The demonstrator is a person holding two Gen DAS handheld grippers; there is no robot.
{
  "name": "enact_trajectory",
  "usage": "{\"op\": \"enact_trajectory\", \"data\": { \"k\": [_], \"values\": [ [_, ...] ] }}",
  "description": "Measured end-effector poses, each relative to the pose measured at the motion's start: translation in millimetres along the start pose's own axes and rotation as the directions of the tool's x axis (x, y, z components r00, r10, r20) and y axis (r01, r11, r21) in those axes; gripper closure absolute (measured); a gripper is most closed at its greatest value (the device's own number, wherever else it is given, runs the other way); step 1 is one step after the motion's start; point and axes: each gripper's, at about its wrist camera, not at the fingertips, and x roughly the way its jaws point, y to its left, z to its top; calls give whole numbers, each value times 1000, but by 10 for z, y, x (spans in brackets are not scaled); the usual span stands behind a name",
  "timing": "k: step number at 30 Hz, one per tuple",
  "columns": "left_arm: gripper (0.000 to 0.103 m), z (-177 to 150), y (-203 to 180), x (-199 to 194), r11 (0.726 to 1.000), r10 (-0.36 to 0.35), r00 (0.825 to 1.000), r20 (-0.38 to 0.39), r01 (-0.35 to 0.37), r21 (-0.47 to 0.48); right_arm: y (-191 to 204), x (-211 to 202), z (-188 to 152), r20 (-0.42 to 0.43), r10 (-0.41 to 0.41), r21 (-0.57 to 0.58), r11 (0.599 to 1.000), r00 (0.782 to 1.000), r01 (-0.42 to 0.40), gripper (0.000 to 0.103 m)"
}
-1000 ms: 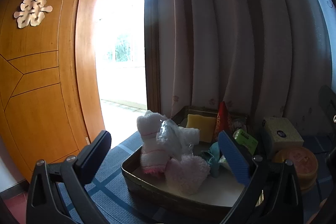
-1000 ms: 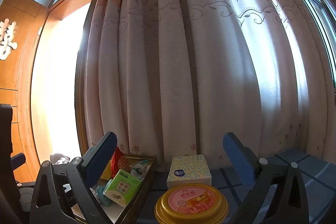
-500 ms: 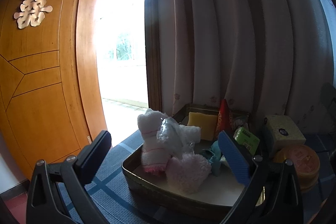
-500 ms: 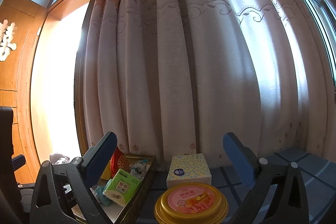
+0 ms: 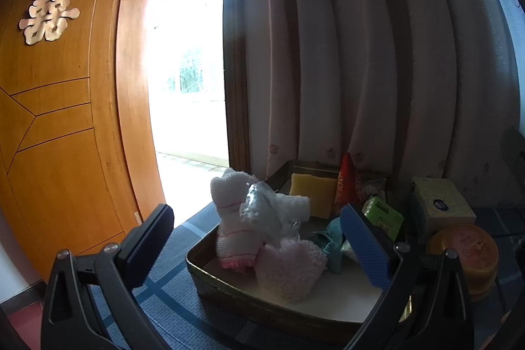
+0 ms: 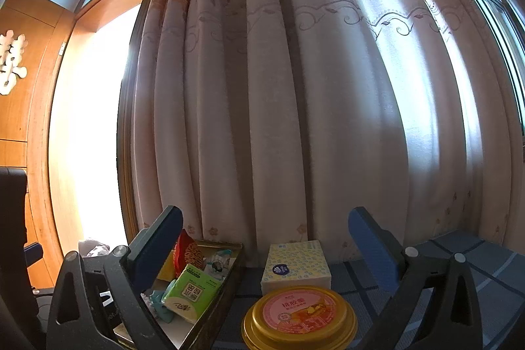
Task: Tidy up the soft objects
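Curtains hang close behind a worktop (image 5: 183, 294) with a blue checked cover, a wooden door off at nine o'clock. On it sits a tray (image 5: 229, 276) crowded with soft things: a white towel toy (image 5: 236, 212) standing upright, a pink puff (image 5: 288, 264) leaning at its foot, a yellow sponge (image 5: 311, 194) on edge at the back wall, a green tissue pack (image 6: 190, 292) propped at the tray's three o'clock end. Just outside that end are a tissue block (image 6: 297, 263) and a gold tin (image 6: 298, 319), touching or nearly so

Left gripper (image 5: 259, 243) hangs wide open, holding nothing, with the toy and puff dead ahead at twelve o'clock between its jaws, so it looks the nearer one for them. The toy's long axis runs up and down. Right gripper (image 6: 265, 240) is also spread and empty, the tin and block straight ahead, the tray off at about nine o'clock
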Motion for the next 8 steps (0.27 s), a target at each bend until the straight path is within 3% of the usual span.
{"op": "enact_trajectory", "data": {
  "k": [8],
  "values": [
    [0, 0, 7, 15, 1000, 15, 1000, -7, -15, -1, -18, 21, 8, -16, 5, 7, 1000, 1000, -5, 1]
  ]
}}
